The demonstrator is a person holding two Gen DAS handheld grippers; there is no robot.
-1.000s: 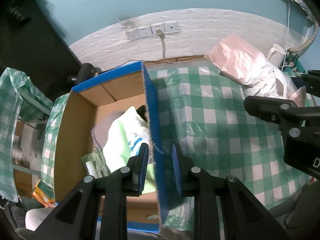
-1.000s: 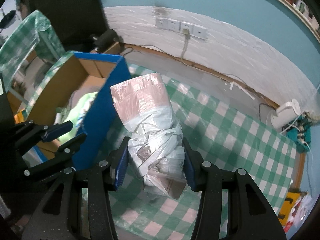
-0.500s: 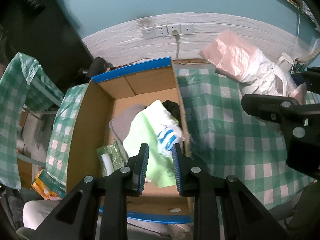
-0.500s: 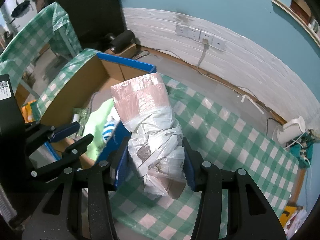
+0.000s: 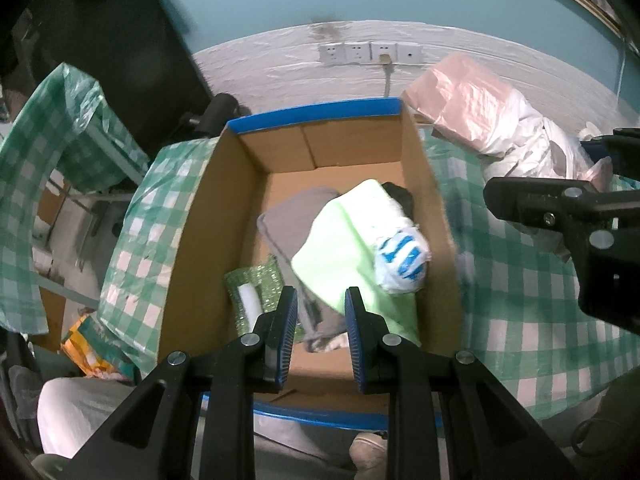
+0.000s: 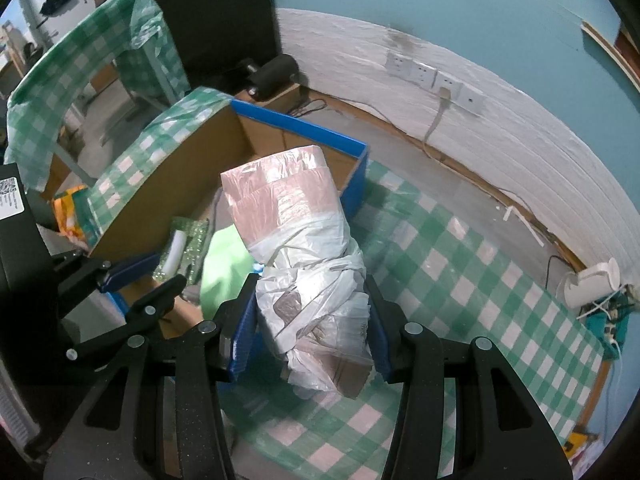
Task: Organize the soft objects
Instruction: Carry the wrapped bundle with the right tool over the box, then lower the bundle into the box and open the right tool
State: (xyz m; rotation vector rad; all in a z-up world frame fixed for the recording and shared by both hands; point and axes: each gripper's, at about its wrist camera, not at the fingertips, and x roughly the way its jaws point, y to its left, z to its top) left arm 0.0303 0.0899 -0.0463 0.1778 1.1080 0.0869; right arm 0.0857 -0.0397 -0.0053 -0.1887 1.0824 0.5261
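a second ago the left gripper (image 5: pixel 321 334) sat astride the box's (image 5: pixel 208 216) blue right wall, and half a second ago it was crossing inward; now it hangs over the open box with the whole cardboard interior in view, its jaws a narrow gap apart and holding nothing. in the same second the right gripper (image 6: pixel 310 330) has carried the bundle (image 6: pixel 304 264), a wad of pink and white plastic bags, from out over the checked tablecloth (image 6: pixel 460 280) to a spot where its pink end reaches over the box's near corner; in the left view the bundle (image 5: pixel 488 124) shows just beyond the right wall, held clear of the cloth. the right jaws are closed wide on the bundle's white middle, blue pads pressed to both sides. inside the box lie a green cloth (image 5: pixel 344 248), a white bag with blue print (image 5: pixel 402 260) on top of it, a grey cloth (image 5: pixel 296 224), something dark at the far side, and a green glittery packet (image 5: pixel 256 284) at the left. judging from this, the bundle is on its way in and not yet released; the free floor looks to be at the far left, though the bundle may simply land on the pile. the left gripper, being over the opening, could get in the way of the drop.
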